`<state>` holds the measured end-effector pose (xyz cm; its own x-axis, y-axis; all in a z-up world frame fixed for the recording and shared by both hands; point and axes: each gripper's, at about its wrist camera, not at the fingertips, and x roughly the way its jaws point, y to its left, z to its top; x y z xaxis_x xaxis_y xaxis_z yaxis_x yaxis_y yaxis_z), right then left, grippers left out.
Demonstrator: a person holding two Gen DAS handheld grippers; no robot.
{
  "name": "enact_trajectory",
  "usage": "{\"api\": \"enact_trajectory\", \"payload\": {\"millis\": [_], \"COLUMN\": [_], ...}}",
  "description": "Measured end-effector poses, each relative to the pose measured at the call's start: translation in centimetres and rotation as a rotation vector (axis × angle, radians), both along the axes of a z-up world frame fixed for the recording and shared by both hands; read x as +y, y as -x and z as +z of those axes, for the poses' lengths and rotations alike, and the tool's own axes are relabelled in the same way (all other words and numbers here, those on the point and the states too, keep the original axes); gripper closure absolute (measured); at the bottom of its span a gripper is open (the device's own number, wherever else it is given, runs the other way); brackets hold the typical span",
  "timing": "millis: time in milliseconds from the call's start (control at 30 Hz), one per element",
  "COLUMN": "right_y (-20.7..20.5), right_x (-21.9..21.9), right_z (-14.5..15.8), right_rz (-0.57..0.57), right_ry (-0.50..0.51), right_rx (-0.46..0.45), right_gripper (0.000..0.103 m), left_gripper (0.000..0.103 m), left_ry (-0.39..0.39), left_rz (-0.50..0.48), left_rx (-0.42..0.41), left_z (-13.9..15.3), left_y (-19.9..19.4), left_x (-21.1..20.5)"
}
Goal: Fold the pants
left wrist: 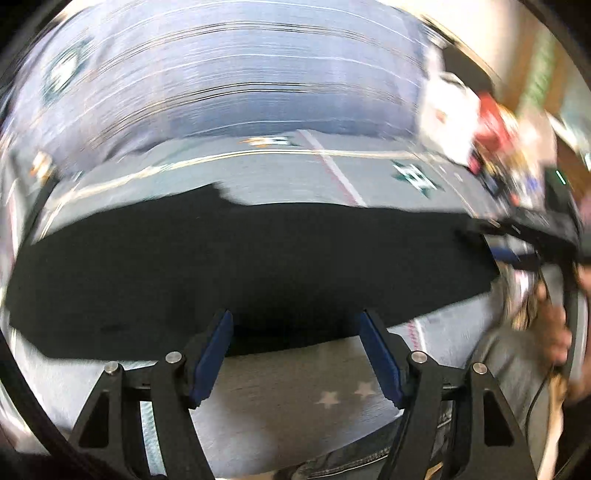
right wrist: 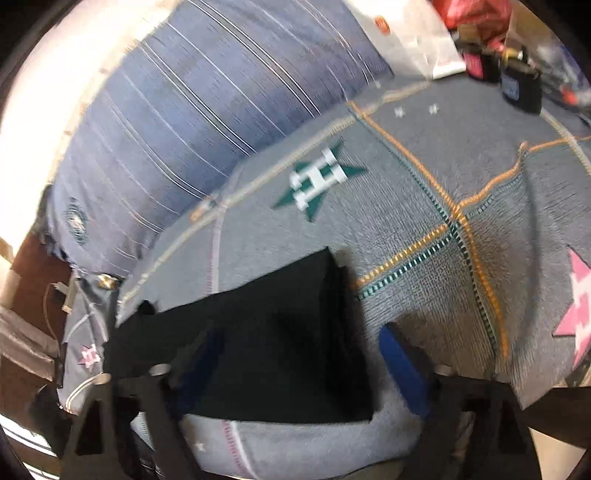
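The black pants (left wrist: 236, 266) lie folded in a long flat band across a grey patterned bedspread (left wrist: 280, 173). My left gripper (left wrist: 295, 325) is open and empty, its blue pads just at the pants' near edge. In the right wrist view the pants (right wrist: 280, 332) show as a dark folded stack. My right gripper (right wrist: 299, 350) is open, its fingers either side of the stack's right end, holding nothing. The other gripper and a hand (left wrist: 554, 325) show at the right edge of the left wrist view.
A blue striped pillow (right wrist: 207, 103) lies along the far side of the bed. Clutter with a white bag (right wrist: 417, 33), red items and dark boxes (right wrist: 521, 88) sits at the far right corner. The bed's left edge drops to a brown floor (right wrist: 33, 269).
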<state>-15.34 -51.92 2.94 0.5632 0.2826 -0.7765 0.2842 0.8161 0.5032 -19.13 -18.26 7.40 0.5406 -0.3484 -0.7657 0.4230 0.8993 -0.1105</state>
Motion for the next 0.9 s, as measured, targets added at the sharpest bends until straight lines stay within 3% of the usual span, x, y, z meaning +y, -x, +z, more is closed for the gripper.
{"api": "enact_trajectory", "payload": {"millis": [33, 100, 133, 167, 233, 367, 400, 467, 533, 633, 800, 867, 900], "right_y": [-0.2, 0.1, 0.4, 0.4, 0.3, 1.2, 1.6, 2.5, 3.0, 2.0, 1.1, 0.1, -0.7], "right_x": [0.0, -0.1, -0.2, -0.3, -0.7, -1.1, -1.2, -1.4, -1.6, -1.7, -1.3, -1.3, -1.8], "right_z": [-0.5, -1.2, -1.0, -1.2, -2.0, -1.5, -1.4, -1.1, -1.0, -0.8, 3.3, 3.2, 2.0], "right_rz": [0.002, -0.003, 0.006, 0.016, 0.009, 0.011, 0.007, -0.011, -0.052, -0.070, -0.044, -0.046, -0.047], "right_ry": [-0.003, -0.004, -0.017, -0.046, -0.096, -0.127, -0.132, -0.142, -0.121, -0.107, -0.009, 0.054, 0.057], "right_rx": [0.011, -0.004, -0.025, -0.029, -0.007, -0.052, -0.070, -0.098, -0.094, -0.070, -0.167, -0.146, -0.095], "right_gripper": [0.036, 0.041, 0.049, 0.069, 0.079, 0.086, 0.086, 0.088, 0.090, 0.092, 0.094, 0.094, 0.094], "left_gripper": [0.032, 0.032, 0.032, 0.032, 0.032, 0.034, 0.040, 0.068, 0.081, 0.086, 0.090, 0.089, 0.087], "left_ry": [-0.034, -0.079, -0.112, -0.145, -0.209, -0.321, -0.327, -0.360, -0.381, -0.358, -0.248, -0.220, -0.216], "left_rz": [-0.043, -0.111, -0.164, -0.221, -0.318, -0.411, -0.422, -0.443, -0.437, -0.418, -0.330, -0.313, -0.314], "left_rx": [-0.017, -0.037, -0.053, -0.067, -0.089, -0.177, -0.216, -0.259, -0.270, -0.241, -0.160, -0.114, -0.082], "left_z": [-0.2, -0.4, -0.8, -1.2, -2.2, -3.7, -3.8, -3.7, -3.6, -3.1, -1.3, -1.4, -1.7], "left_y": [0.0, 0.7, 0.8, 1.1, 1.7, 3.0, 3.4, 4.1, 4.3, 3.8, 0.8, -0.1, -0.4], "left_x": [-1.5, -4.3, -6.0, -7.6, -10.6, -14.7, -15.1, -15.8, -16.2, -16.5, -17.2, -17.4, -17.3]}}
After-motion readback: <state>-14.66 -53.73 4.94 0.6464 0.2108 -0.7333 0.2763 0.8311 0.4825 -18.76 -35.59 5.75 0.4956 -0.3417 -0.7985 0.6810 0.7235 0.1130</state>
